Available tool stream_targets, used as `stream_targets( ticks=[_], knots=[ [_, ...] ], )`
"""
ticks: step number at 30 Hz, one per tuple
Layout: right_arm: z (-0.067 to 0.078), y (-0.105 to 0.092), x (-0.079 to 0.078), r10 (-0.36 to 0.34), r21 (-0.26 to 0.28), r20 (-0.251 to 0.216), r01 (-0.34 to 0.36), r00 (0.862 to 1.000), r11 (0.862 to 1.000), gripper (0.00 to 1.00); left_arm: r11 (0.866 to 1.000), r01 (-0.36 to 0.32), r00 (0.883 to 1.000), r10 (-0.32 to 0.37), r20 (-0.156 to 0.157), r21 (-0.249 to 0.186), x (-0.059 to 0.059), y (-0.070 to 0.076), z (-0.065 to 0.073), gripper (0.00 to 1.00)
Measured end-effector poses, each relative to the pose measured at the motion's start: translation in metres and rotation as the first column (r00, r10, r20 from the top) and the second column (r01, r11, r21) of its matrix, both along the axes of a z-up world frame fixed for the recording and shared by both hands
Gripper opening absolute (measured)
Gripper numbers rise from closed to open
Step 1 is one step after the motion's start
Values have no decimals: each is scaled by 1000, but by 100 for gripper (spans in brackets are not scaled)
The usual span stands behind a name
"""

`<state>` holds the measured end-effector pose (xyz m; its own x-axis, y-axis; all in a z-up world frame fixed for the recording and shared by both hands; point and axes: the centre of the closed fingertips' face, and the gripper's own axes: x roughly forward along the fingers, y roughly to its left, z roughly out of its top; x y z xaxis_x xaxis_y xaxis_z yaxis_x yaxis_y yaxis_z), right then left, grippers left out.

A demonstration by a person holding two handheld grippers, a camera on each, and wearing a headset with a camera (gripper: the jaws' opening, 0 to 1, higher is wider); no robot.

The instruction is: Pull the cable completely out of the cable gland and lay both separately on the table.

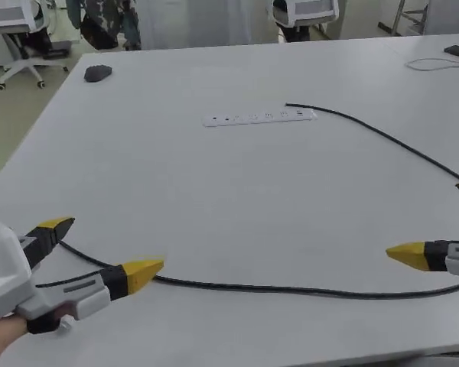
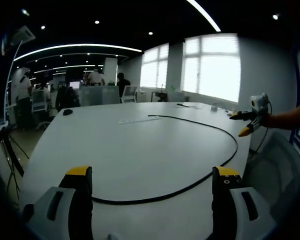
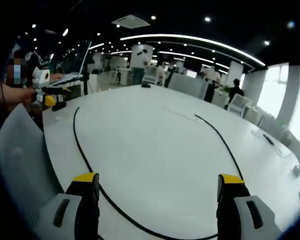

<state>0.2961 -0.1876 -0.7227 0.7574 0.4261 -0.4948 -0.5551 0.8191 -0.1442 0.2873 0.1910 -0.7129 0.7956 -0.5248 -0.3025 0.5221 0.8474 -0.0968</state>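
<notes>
A wide white tabletop point(image 1: 214, 199) stands in an open office with ceiling strip lights and bright windows point(image 2: 212, 65). On it lie one black cable point(image 1: 291, 289), curving from one white power strip point(image 1: 258, 117) round to the near edge, and one dark mouse point(image 1: 98, 73). The left tongs point(image 1: 105, 245) and right tongs point(image 1: 434, 222) both gape apart, empty, by the cable's near stretch

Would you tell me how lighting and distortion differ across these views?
Head view: even light, thin black cable sharp on the white table. Left gripper view: fisheye bends the table edge, windows blown out. Right gripper view: similar curving, ceiling strip lights glaring.
</notes>
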Motion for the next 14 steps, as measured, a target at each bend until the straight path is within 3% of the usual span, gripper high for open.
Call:
stream_targets(
  ticks=[3, 4, 6, 8, 10, 14],
  knots=[
    [-4, -1, -1, -12, 29, -8, 12, 1000, 1000, 99, 1000, -12, 1000, 12, -22, 29, -3, 1, -7, 99],
    [-5, -2, -1, -22, 34, -13, 22, 1000, 999, 99, 999, -35, 998, 37, -58, 36, -5, 5, -12, 99],
    [-3, 0, -2, -25, 70, -14, 26, 1000, 997, 99, 998, -55, 996, 57, -75, 26, -5, 7, -14, 99],
    [0, 5, -1, -22, 123, -16, 24, 1000, 992, 99, 997, -75, 994, 77, -73, 23, -5, 9, -12, 99],
    [-1, 6, -1, -17, 95, -18, 19, 1000, 995, 99, 995, -95, 994, 94, -60, -7, -3, 10, -4, 99],
    [0, 10, -2, -4, 80, -29, 6, 1000, 997, 99, 996, -93, 994, 94, -57, 13, -2, 9, 0, 99]
  ],
)
